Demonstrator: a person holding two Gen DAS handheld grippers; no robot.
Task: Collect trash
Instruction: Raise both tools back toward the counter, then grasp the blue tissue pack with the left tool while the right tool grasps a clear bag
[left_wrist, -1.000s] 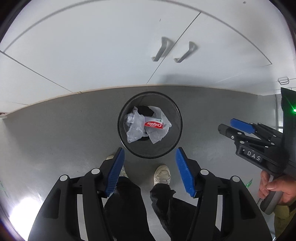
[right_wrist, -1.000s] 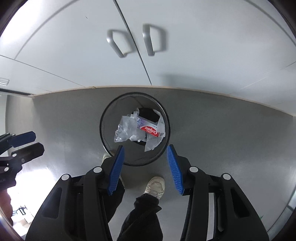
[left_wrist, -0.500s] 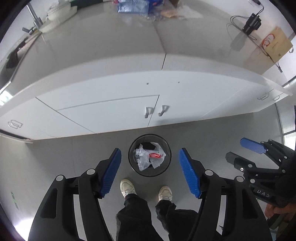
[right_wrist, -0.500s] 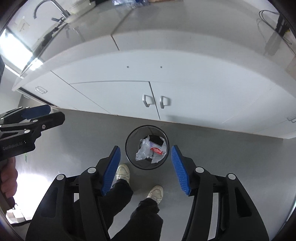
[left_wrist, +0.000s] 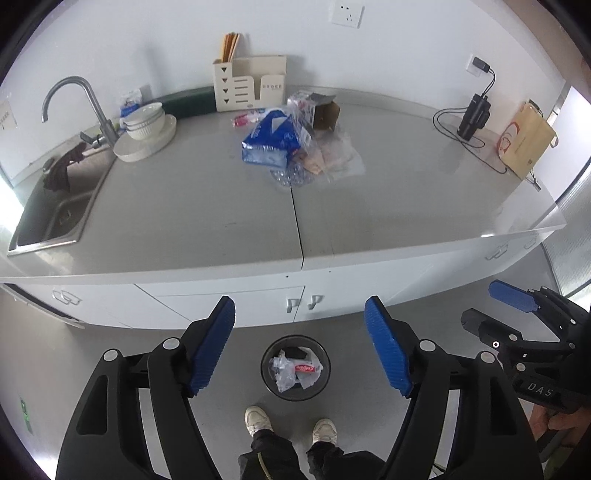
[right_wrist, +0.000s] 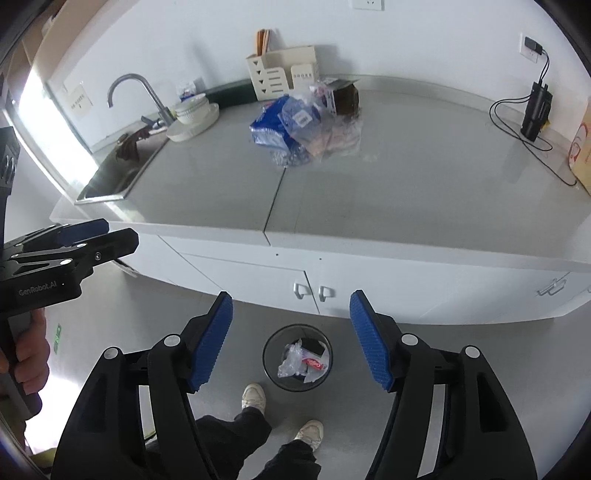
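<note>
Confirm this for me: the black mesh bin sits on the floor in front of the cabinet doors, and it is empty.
Not quite. The black mesh bin does sit on the floor in front of the cabinet doors, but it is not empty: the left wrist view shows clear plastic wrapping and a red toothpaste box inside it.

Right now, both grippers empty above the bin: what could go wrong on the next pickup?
1. The trash pile is overlapping loose plastic; a pinch may lift one piece and drag or scatter the rest.
2. The open cardboard box and the desk organizer sit right behind the pile; reaching too deep could knock them.
3. The bin stands on the floor by the person's shoes, easy to kick.
</note>
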